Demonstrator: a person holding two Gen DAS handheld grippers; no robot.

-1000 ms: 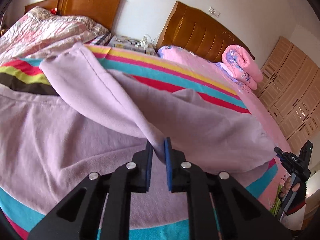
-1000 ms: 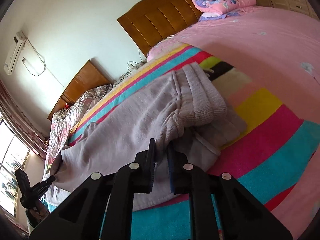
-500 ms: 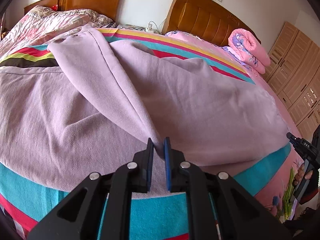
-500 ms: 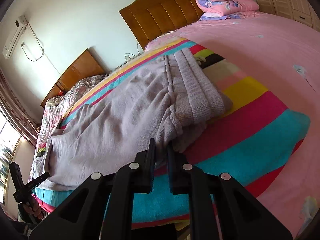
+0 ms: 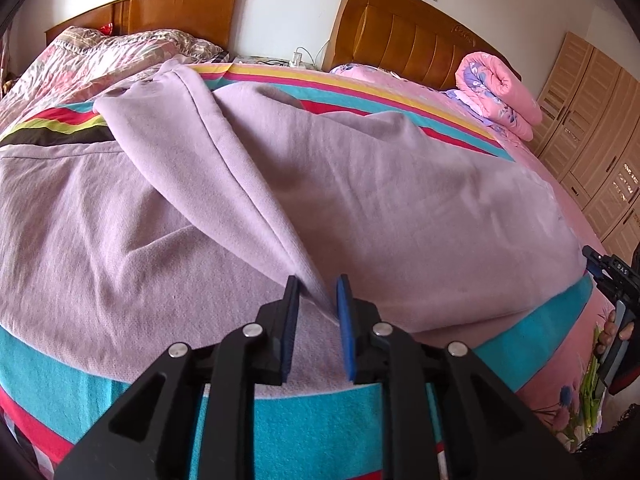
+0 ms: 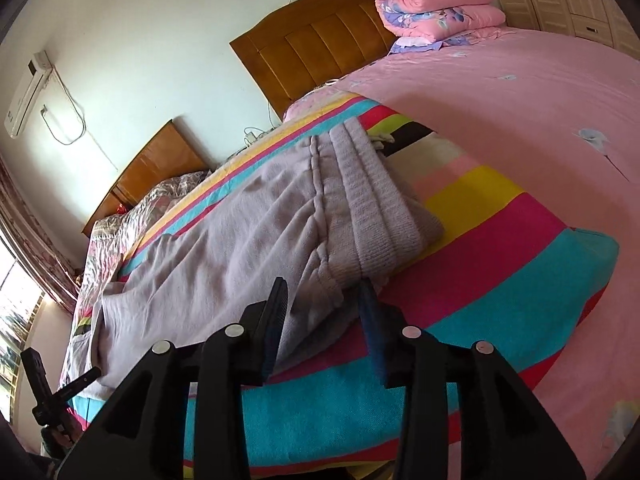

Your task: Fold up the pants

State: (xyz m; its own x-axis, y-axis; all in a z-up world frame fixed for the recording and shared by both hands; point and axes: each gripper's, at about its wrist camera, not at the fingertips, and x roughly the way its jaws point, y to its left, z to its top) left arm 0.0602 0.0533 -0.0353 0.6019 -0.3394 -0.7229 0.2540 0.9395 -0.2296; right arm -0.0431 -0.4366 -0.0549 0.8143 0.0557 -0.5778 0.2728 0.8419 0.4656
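Observation:
Lilac pants point(image 5: 360, 200) lie across a striped blanket point(image 5: 320, 412) on the bed, one leg folded over the other. My left gripper point(image 5: 317, 300) is open, its blue pads apart around the cuff corner, which rests loose between them. In the right wrist view the pants point(image 6: 248, 240) stretch away, with the ribbed waistband point(image 6: 380, 208) at the near end. My right gripper point(image 6: 324, 300) is open, jaws standing either side of the waistband corner. Each gripper shows in the other's view: the right one point(image 5: 612, 280) and the left one point(image 6: 52, 396).
Pink bedsheet point(image 6: 520, 100) to the right of the blanket. A rolled pink quilt point(image 5: 500, 92) lies by the wooden headboard point(image 5: 400, 36). A second bed point(image 5: 100, 52) stands to the left. Wardrobes point(image 5: 592, 120) line the right wall.
Both grippers opened and let go of the pants, which dropped flat onto the blanket near the bed's front edge. Both had carried the fabric toward me before that.

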